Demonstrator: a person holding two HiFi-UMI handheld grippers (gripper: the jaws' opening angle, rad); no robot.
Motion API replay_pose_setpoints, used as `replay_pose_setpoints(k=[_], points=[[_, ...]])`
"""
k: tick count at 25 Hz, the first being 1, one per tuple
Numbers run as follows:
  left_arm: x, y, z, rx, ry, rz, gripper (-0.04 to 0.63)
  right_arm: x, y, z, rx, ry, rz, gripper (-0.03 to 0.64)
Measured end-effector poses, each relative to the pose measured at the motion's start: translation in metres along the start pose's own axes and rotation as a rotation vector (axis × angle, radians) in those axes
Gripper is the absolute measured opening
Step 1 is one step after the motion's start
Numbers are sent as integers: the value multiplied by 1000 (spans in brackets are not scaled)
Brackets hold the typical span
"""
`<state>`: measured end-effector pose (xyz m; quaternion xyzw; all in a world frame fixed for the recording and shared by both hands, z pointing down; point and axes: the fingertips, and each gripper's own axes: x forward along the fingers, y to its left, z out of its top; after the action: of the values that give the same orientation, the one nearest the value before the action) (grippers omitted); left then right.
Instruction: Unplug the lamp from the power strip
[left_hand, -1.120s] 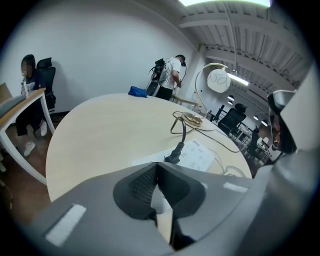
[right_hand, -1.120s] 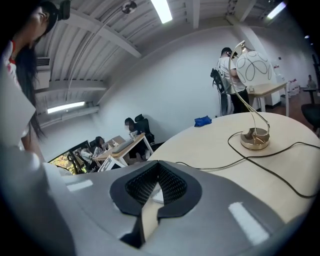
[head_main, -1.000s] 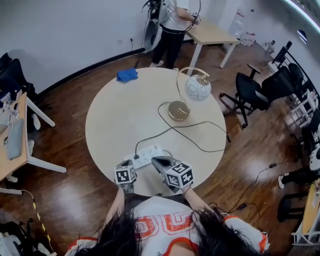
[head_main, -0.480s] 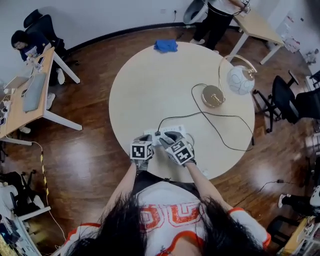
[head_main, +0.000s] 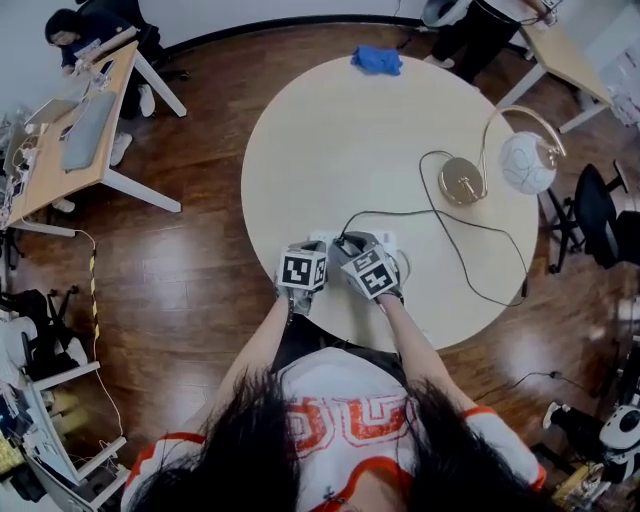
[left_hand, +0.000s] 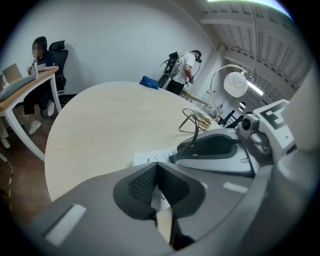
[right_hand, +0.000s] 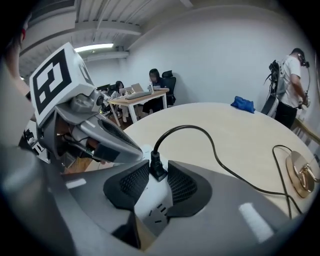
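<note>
The white power strip (head_main: 322, 239) lies near the table's front edge, mostly hidden under both grippers. The lamp's black plug (right_hand: 157, 162) stands in the strip (right_hand: 156, 209). My right gripper (right_hand: 158, 175) straddles the plug, and its ribbed pads (right_hand: 134, 184) touch both sides of it. The black cord (right_hand: 215, 150) runs to the gold lamp base (head_main: 460, 182) and white globe (head_main: 527, 163). My left gripper (left_hand: 156, 168) is shut with nothing in it and sits over the strip's left end (left_hand: 149, 159). In the head view the left gripper (head_main: 306, 250) and the right gripper (head_main: 356, 246) are side by side.
The round beige table (head_main: 330, 140) carries a blue cloth (head_main: 377, 60) at its far edge. A person stands by a desk beyond it (head_main: 480, 25). Another sits at a desk at far left (head_main: 70, 25). Office chairs stand to the right (head_main: 605, 215).
Both grippers have moved forward from the table's front edge onto the power strip. The right gripper now straddles the plug. The head camera has swung, so the table sits further right in the picture.
</note>
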<state>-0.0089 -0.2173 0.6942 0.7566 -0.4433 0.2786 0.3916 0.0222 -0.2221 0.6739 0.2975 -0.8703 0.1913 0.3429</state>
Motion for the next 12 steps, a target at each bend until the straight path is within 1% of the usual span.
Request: replay_pose_setpoints(k=[2,4,5,6,7,10,12], points=[[-2,0,0,-5,13,-3,0,-2,1,1,0,-5,8,112],[-2,0,0,-23,12,-11,0,-2,4,1,-65,5,-5,103],[-2,1,0,-32,10,-12,0,-2,5,2,-110,12,-18,81],[-1,1,1,-37,9,-11,0,-2,6,2,-141,16,-30,81],[-1,2,1,-34,10,-6,0,-1,6,2,-144,12,-36,81],[0,2,1,-2,14,17,0,-2,4,3,-90,-15,-24,80],[0,1,1,7,16,28,0,-3,4,4,-89,-17,-26,78]])
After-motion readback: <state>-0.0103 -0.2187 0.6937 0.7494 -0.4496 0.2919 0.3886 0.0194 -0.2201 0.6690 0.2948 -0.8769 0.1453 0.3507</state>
